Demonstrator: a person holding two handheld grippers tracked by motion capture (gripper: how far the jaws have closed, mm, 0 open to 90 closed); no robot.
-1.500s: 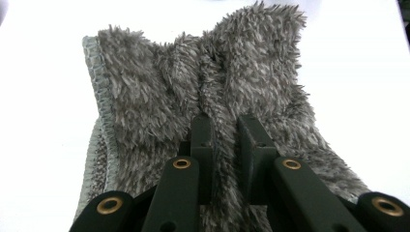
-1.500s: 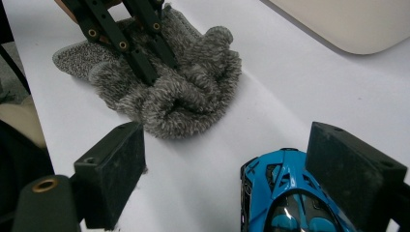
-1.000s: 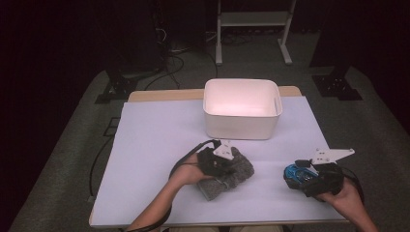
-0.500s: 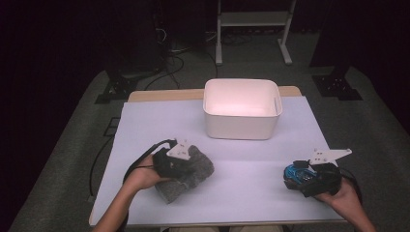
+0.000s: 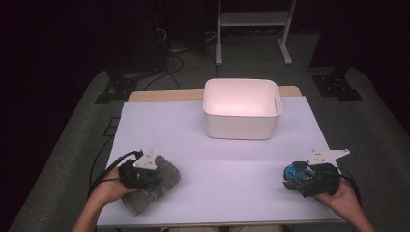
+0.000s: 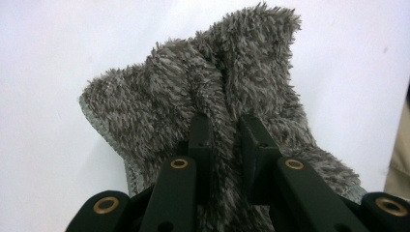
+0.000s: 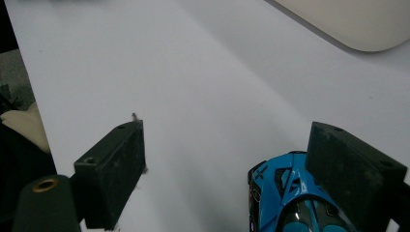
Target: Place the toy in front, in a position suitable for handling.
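High view: the left gripper (image 5: pixel 145 175) pinches a grey fleece cloth (image 5: pixel 162 181) lying on the desk (image 5: pixel 232 169) beneath it; the right gripper (image 5: pixel 302 180) rests by a blue toy car (image 5: pixel 296 173).

Left gripper view: the cloth (image 6: pixel 212 111) looks soft, light and limp, bunched between pressed-together jaws.

Right gripper view: jaws spread, the car (image 7: pixel 285 198) beside one. No readable writing.

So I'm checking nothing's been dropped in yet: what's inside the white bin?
The bin shows bare white walls and part of its floor, with nothing in it. Its near wall hides the front strip of the floor, so that part can't be checked.
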